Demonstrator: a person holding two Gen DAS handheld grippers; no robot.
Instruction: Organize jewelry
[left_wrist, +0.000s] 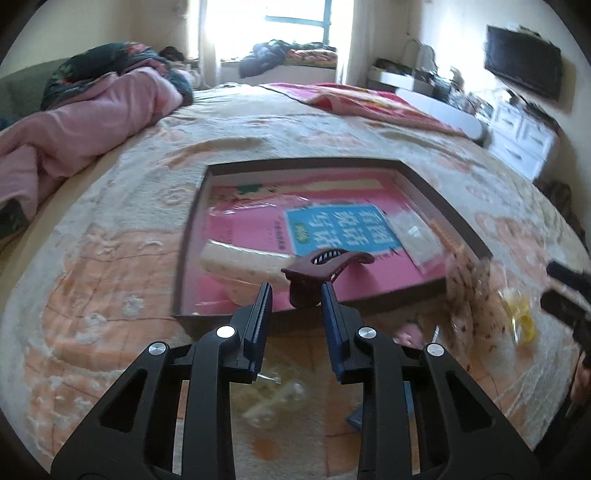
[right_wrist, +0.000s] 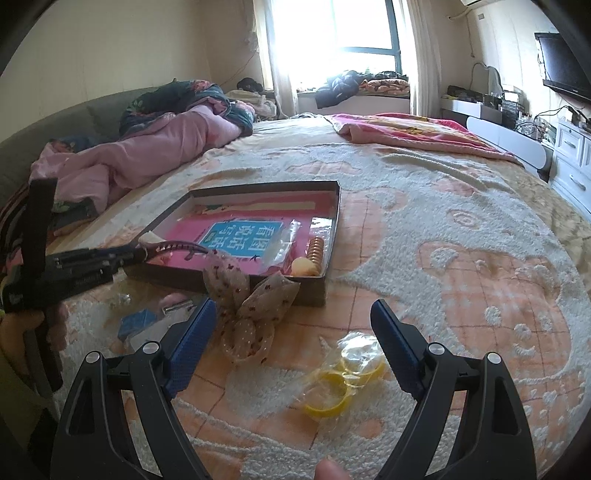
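A shallow dark box (left_wrist: 413, 177) (right_wrist: 332, 218) with a pink book inside lies on the bed. My left gripper (left_wrist: 296, 291) is shut on a dark red hair claw clip (left_wrist: 325, 264), held over the box's near edge; the clip also shows in the right wrist view (right_wrist: 177, 246). My right gripper (right_wrist: 291, 314) is open and empty above a clear bag of yellow rings (right_wrist: 341, 376). A dotted beige bow (right_wrist: 247, 306) lies just left of it, against the box. A beaded bracelet (right_wrist: 316, 254) sits in the box's corner.
Small packets and a blue item (right_wrist: 138, 321) lie on the blanket in front of the box. Clear bags (left_wrist: 413, 236) rest in the box. A pink quilt (right_wrist: 147, 155) is heaped far left; a dresser (right_wrist: 572, 147) stands right of the bed.
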